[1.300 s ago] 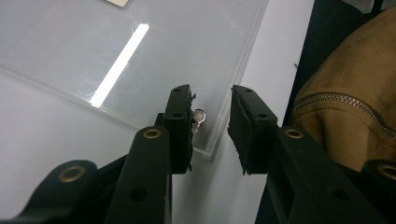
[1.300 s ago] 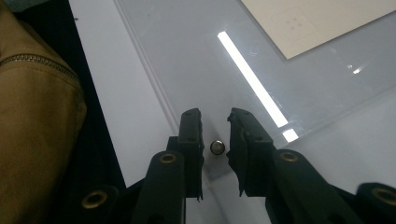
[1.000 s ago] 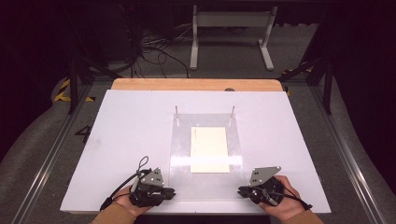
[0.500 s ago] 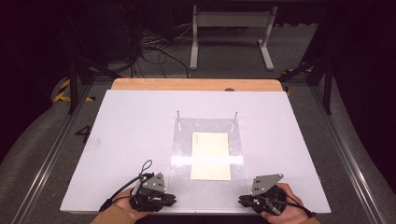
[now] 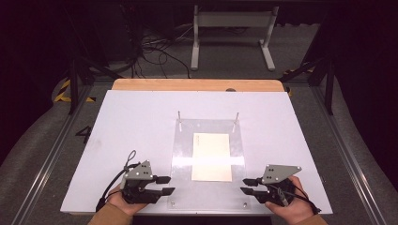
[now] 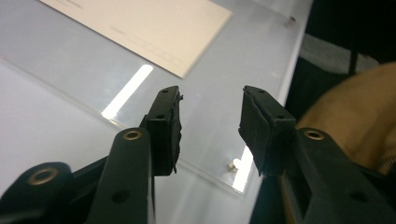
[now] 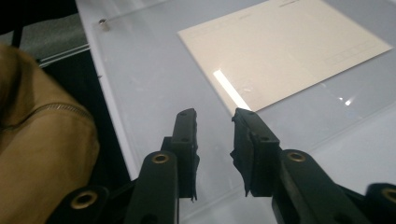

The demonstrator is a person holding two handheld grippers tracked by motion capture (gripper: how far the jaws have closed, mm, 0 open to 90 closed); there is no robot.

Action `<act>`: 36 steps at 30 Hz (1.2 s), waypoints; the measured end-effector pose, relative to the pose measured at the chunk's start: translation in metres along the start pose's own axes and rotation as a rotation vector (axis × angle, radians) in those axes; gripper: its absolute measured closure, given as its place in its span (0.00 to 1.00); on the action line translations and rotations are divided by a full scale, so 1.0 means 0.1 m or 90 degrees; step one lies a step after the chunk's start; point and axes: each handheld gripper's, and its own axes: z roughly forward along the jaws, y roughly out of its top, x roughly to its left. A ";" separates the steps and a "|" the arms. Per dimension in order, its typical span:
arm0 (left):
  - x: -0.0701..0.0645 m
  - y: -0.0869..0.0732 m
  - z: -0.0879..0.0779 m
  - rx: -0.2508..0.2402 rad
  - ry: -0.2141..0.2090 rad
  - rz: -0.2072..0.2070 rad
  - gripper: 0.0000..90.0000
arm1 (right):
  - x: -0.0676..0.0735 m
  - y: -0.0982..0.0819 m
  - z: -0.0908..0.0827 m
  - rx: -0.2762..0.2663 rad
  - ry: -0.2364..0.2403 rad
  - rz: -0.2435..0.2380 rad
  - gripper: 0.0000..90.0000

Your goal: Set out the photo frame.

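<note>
Between the two part-open, empty tools point(image 5: 168, 185) point(image 5: 247, 185), just opening, lies the cream sheet point(image 5: 211, 156).

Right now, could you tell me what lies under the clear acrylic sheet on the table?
A cream paper sheet shows through the clear acrylic sheet, with the white table beneath. The paper's underside is hidden.

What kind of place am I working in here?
Probably a lab or recording rig rather than a home: a white table on a metal frame, loose cables on the floor, dark surroundings.
</note>
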 end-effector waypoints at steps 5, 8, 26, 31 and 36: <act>0.14 0.03 -0.09 -0.035 0.041 -0.023 0.58 | -0.10 0.05 0.01 -0.019 -0.014 0.021 0.69; 0.24 0.05 -0.09 -0.037 0.080 -0.037 0.54 | -0.16 0.10 0.01 -0.028 -0.020 0.027 0.67; 0.46 -0.18 -0.17 -0.062 0.170 -0.092 0.47 | -0.78 0.60 0.13 -0.068 -0.090 0.061 0.68; 0.40 -0.24 -0.24 -0.061 0.186 -0.094 0.47 | -1.04 0.67 0.26 -0.046 -0.135 0.082 0.69; 0.39 -0.27 -0.25 -0.055 0.188 -0.092 0.47 | -1.24 0.70 0.42 -0.042 -0.172 0.094 0.69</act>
